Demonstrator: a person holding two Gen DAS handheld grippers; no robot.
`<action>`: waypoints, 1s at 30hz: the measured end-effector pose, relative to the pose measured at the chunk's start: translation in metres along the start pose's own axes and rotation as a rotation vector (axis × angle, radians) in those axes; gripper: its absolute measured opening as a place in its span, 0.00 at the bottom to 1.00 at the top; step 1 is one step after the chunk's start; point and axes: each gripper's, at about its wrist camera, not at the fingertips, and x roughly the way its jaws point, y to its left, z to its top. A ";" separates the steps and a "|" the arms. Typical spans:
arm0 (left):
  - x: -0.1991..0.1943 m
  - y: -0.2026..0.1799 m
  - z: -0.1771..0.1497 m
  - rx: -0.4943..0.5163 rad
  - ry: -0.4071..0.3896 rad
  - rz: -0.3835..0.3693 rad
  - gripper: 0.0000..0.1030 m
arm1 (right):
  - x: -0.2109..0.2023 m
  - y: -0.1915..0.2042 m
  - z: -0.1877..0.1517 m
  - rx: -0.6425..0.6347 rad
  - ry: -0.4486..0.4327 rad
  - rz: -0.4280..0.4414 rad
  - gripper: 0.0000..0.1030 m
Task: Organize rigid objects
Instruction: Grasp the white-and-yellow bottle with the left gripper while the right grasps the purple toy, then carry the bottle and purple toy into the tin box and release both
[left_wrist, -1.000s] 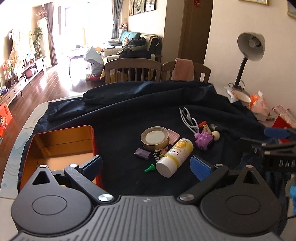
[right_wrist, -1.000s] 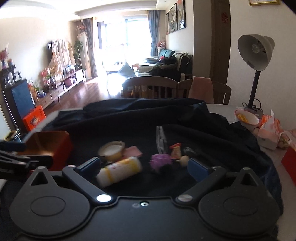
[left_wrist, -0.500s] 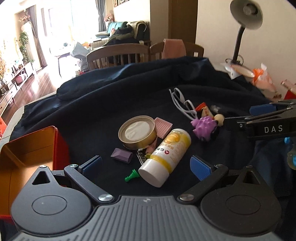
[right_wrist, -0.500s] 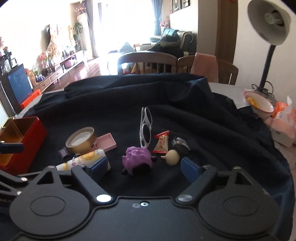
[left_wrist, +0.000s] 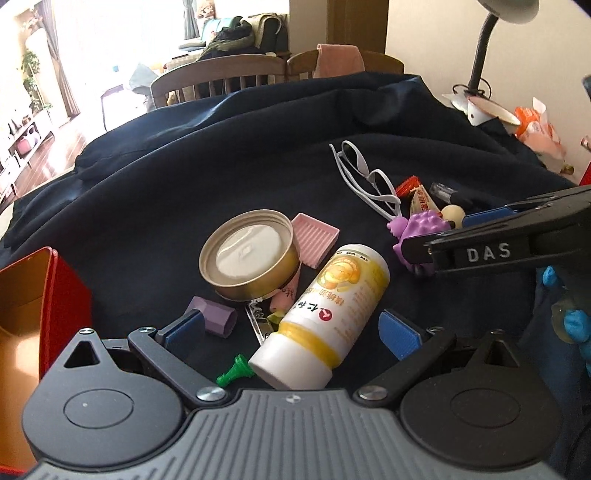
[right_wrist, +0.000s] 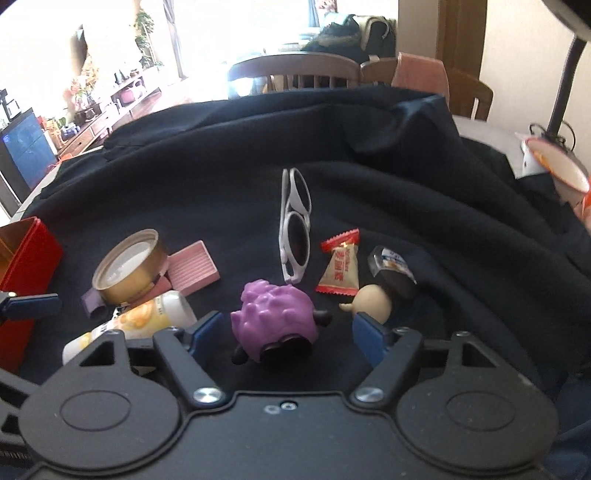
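Note:
A yellow and white bottle (left_wrist: 332, 314) lies on its side on the dark cloth (left_wrist: 221, 166), between the fingers of my left gripper (left_wrist: 291, 332). That gripper is open and its pads stand clear of the bottle. A purple knobbly toy (right_wrist: 275, 325) sits between the fingers of my right gripper (right_wrist: 288, 332). Its jaws are closing, and a small gap shows on each side of the toy. In the left wrist view the right gripper (left_wrist: 436, 236) reaches in from the right over the same toy (left_wrist: 421, 229). An open red box (left_wrist: 66, 295) stands at the left.
Around the bottle lie a gold tin (left_wrist: 251, 254), a pink ribbed tray (left_wrist: 314, 240), a purple hexagonal piece (left_wrist: 218, 317) and a green pawn (left_wrist: 234, 373). White sunglasses (right_wrist: 293, 225), a wrapped candy (right_wrist: 340, 269) and a beige round figure (right_wrist: 371, 302) lie beyond the toy. A desk lamp (left_wrist: 480, 55) stands at the back right.
Both grippers came down and forward toward the pile. The bottle now lies between the left fingers, the purple toy between the right ones. The right jaws have narrowed.

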 end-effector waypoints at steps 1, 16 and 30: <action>0.002 -0.001 0.001 0.006 0.001 -0.004 0.98 | 0.002 -0.001 0.000 0.008 0.005 0.003 0.71; 0.007 -0.012 0.001 0.060 0.009 -0.044 0.57 | 0.010 0.002 0.001 0.057 0.037 0.010 0.58; -0.004 -0.009 0.003 -0.004 0.054 -0.041 0.44 | -0.014 0.000 -0.007 0.047 0.017 0.032 0.57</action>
